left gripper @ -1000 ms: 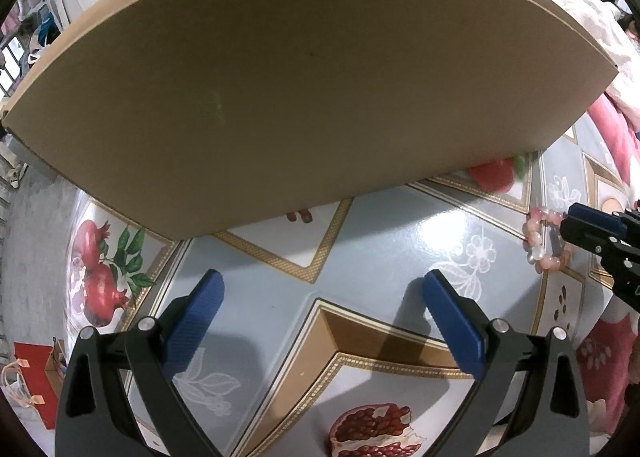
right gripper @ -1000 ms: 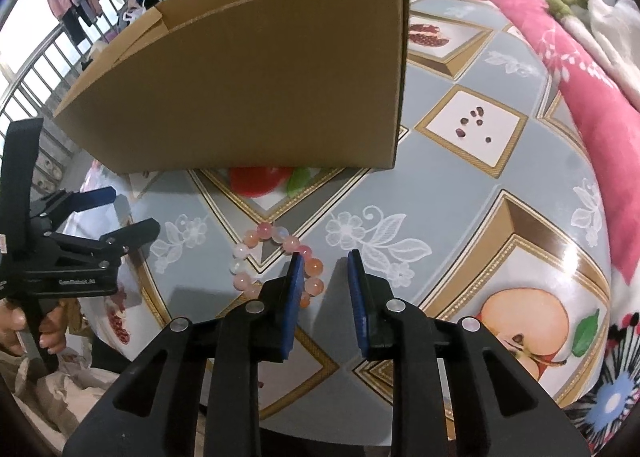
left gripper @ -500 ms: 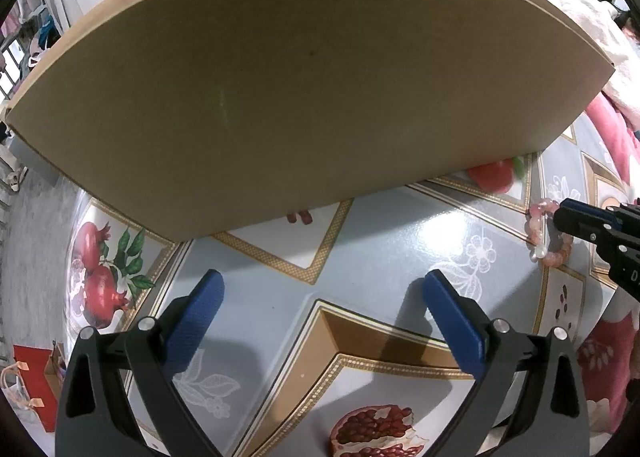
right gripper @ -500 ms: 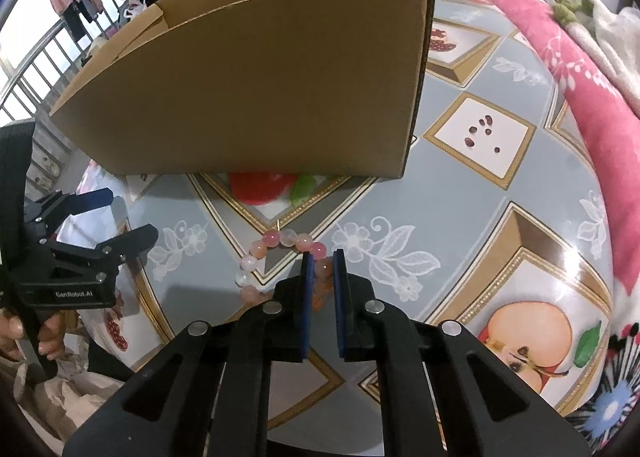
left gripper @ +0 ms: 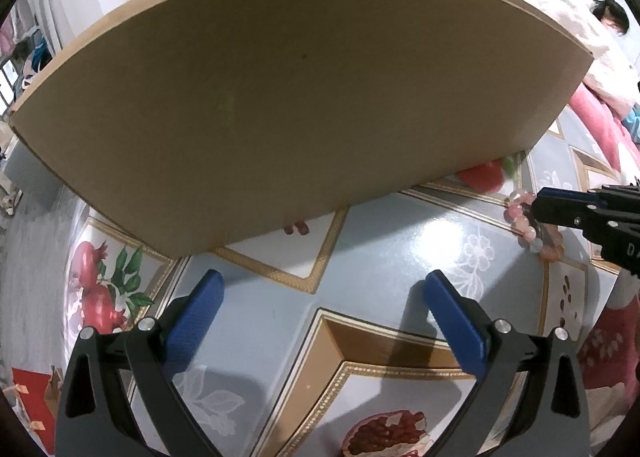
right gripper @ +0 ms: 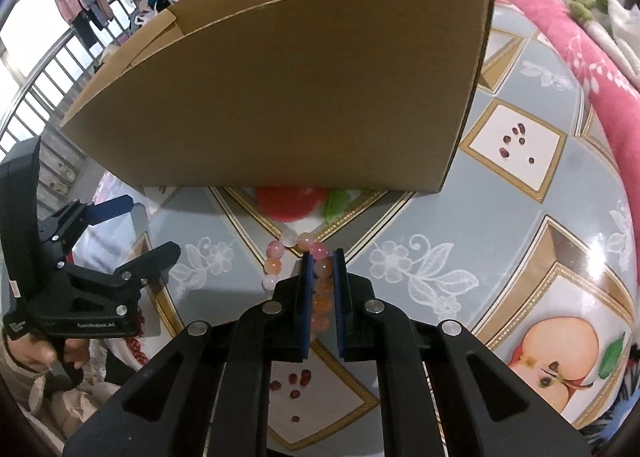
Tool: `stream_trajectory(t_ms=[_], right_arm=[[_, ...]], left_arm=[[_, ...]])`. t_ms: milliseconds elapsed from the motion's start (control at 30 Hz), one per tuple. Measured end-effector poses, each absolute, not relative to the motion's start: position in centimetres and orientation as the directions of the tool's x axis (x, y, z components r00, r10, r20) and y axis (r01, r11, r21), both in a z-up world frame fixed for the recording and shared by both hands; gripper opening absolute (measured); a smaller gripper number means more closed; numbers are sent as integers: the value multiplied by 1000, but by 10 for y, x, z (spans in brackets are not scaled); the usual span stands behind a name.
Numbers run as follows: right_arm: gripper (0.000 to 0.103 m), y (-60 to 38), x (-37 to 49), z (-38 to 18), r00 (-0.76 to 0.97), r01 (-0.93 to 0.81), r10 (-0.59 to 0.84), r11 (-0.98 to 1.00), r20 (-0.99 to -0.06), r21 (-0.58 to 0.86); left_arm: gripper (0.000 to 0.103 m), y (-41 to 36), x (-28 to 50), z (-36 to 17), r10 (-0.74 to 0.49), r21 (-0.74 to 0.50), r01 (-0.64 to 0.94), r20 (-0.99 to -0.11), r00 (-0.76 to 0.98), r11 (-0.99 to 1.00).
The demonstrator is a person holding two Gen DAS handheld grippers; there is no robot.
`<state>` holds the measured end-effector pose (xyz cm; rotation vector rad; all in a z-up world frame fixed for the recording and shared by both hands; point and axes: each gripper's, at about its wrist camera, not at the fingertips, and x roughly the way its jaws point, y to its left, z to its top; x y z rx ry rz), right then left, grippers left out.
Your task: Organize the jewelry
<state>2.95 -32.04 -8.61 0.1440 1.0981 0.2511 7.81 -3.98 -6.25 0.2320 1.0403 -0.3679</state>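
The left gripper [left gripper: 320, 293] hangs with its 2 blue pads spread wide over the patterned table [left gripper: 372, 249], holding nothing. Right of it, the right gripper [right gripper: 320, 257] pinches the pink bead bracelet [right gripper: 320, 293] just before the cardboard box [right gripper: 280, 97].

Materials and surface finish

Cardboard box [right gripper: 280, 89]: matt brown corrugated board, torn rim. Tablecloth [left gripper: 400, 241]: glossy, smooth printed vinyl. Bead bracelet [right gripper: 296, 253]: polished translucent pink-orange beads. Right gripper [right gripper: 320, 277]: matt black plastic, blue textured pads, metal screws.
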Motion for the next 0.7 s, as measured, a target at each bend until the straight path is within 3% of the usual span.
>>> stream_trajectory(t_ms=[33,133,267,400,500,700], right_arm=[[9,-322,29,-86,425,-136,286,958,-859,252],[30,-324,22,-85,439,-142,267,964,-858,227],[31,-323,16,-84,455,-163,231,971,-860,175],[31,-326,14,-86,453,-181,256,964,-854,193],[31,-324,13,-88,452,-212,278,957,-848,200],[22,-326,5,-89,452,-275,311,940,-836,201]], left_arm=[[99,-40,78,-61,-181,22,397,-866,466,918],[98,-42,74,-47,-272,-30,436,-819,504,899],[96,-53,70,-29,-467,-169,543,-745,476,823],[69,-76,75,-33,-535,-215,618,-748,393,756],[55,-91,79,-39,-557,-245,645,-758,338,724],[37,-111,84,-38,-613,-306,683,-745,261,663]])
